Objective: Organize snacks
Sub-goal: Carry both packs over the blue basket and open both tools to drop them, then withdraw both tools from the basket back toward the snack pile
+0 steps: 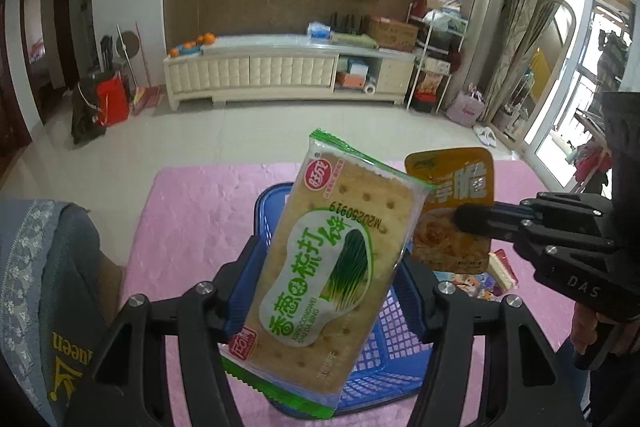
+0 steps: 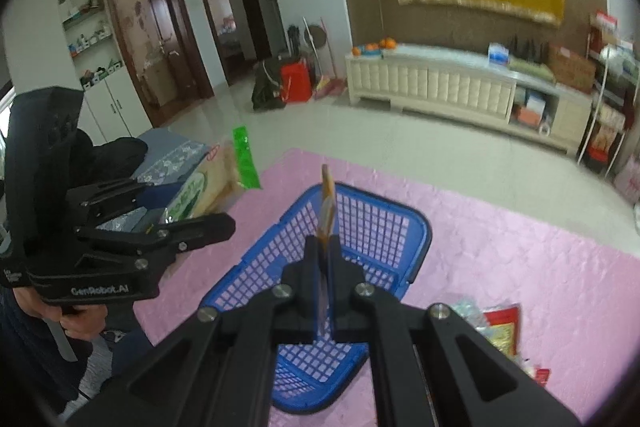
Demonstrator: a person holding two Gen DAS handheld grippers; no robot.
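Pink cloth (image 1: pixel 192 211) covers our table, and in the left wrist view our left gripper (image 1: pixel 328 255), jaws half apart, clamps the cracker pack (image 1: pixel 324 259) upright directly above the blue basket (image 1: pixel 384 355). In the right wrist view our right gripper (image 2: pixel 326 251), nearly closed, pinches the orange packet (image 2: pixel 328 203) edge-on, its long axis upright, over the basket's middle.

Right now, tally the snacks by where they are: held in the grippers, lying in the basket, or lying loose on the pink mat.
Held in the grippers: 2, the green cracker pack and the orange snack packet
In the blue basket: 0
Loose on the pink mat: a small pile, too jumbled to count
Total countable: 2
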